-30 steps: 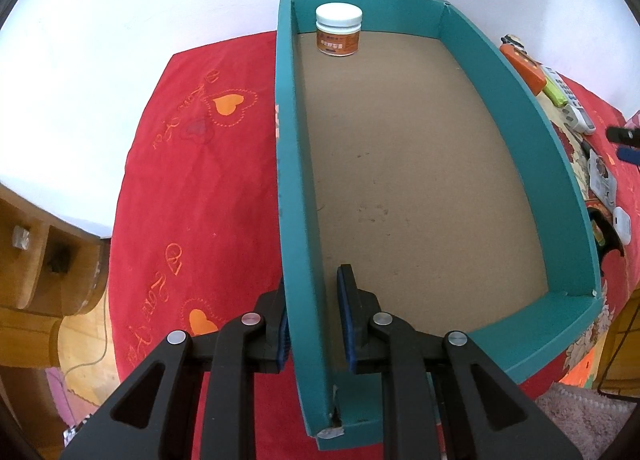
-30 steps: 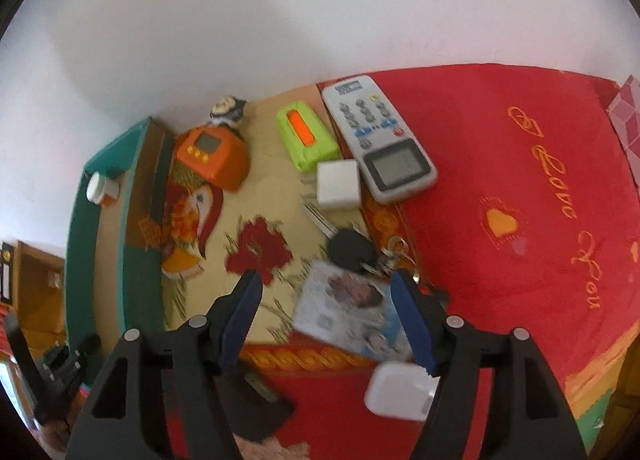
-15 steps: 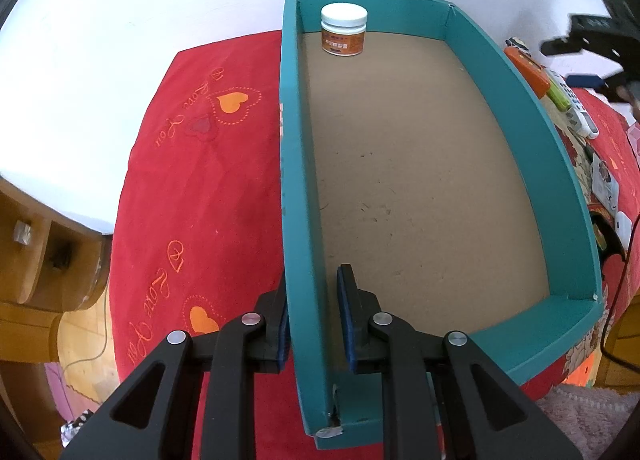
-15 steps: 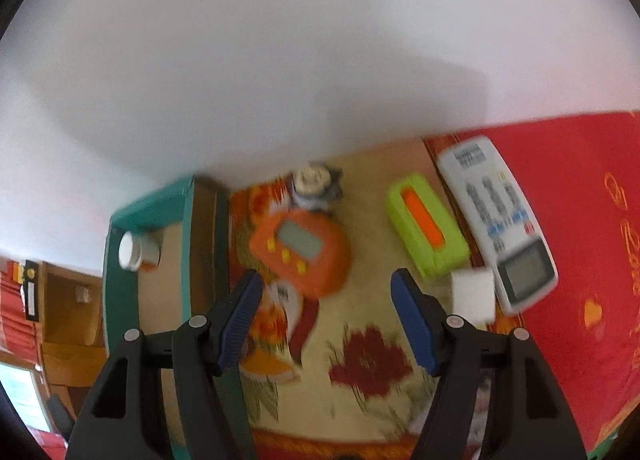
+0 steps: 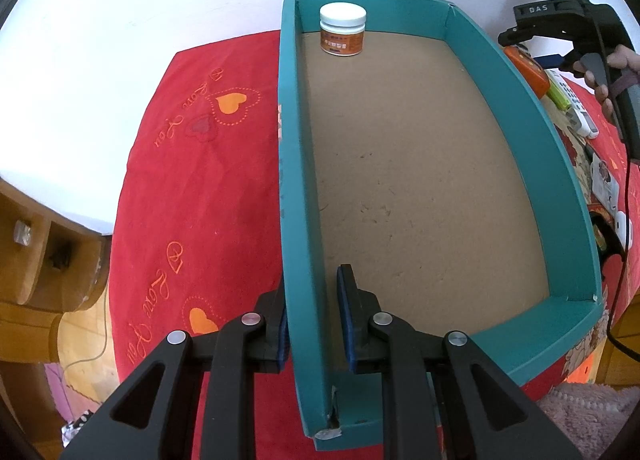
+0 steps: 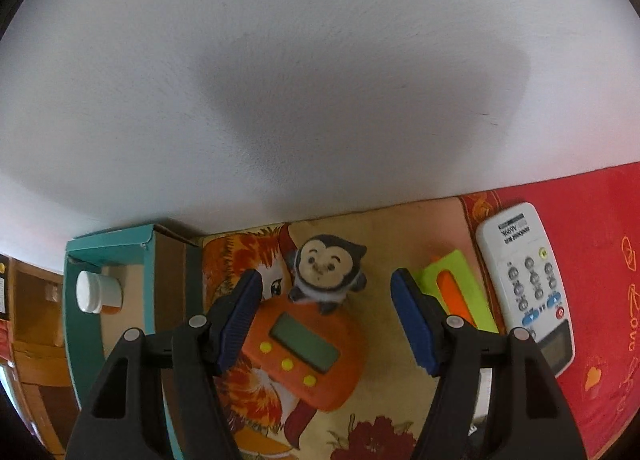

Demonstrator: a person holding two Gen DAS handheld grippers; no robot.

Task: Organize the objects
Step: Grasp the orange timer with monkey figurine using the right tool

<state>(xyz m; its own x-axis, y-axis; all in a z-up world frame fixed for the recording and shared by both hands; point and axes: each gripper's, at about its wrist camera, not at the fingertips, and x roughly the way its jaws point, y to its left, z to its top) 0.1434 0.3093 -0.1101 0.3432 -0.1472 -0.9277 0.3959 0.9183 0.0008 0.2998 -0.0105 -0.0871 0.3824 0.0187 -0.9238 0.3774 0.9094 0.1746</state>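
Note:
A teal box (image 5: 560, 164) with a brown floor lies on the red cloth, and my left gripper (image 5: 314, 324) is shut on its left wall near the front corner. A white-lidded jar (image 5: 342, 34) stands in the box's far left corner. In the right wrist view my right gripper (image 6: 326, 316) stands open above a small monkey figure (image 6: 325, 272) and an orange timer (image 6: 306, 348), touching neither. The teal box (image 6: 82, 344) with the jar (image 6: 96, 292) shows at the left there. A person's hand (image 5: 618, 72) holds the right gripper beyond the box's right wall.
A green case with an orange slot (image 6: 456, 292) and a white remote (image 6: 528, 292) lie right of the timer on the patterned cloth. A white wall (image 6: 320, 80) rises just behind the objects. Wooden furniture (image 5: 36, 256) stands left of the table. More small items (image 5: 604, 180) lie right of the box.
My right gripper has moved toward the wall and left, from above the keys and cards to above the monkey figure and timer, and now shows in the left wrist view. The left gripper has stayed put.

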